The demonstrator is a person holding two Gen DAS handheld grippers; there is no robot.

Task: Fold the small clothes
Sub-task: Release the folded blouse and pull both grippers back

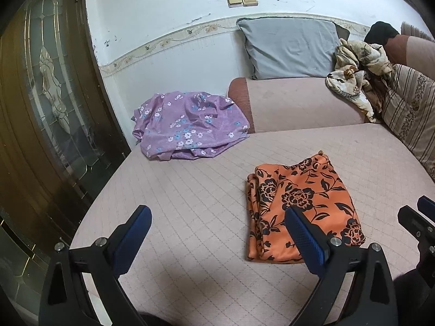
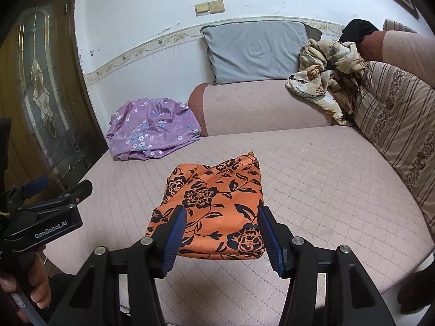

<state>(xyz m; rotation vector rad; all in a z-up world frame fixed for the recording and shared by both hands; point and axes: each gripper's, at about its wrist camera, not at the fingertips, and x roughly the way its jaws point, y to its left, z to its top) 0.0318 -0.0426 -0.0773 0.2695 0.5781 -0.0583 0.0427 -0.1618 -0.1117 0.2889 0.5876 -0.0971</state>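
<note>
1. This is a lived-in room of a home, a bedroom or sitting room.
2. A wide bed or sofa bed with a pink quilted cover fills the middle, with a raised padded edge along the wall.
3. A grey pillow leans against the wall; a striped, flower-patterned cushion lies at the right.
4. Loose household textiles lie about: a purple flowered cloth, a folded orange cloth with black flowers, and a crumpled beige flowered cloth.
5. The white wall carries a decorative floral border and yellowed light switches.
6. A dark wooden door with ornamental leaded glass stands at the left.
</note>
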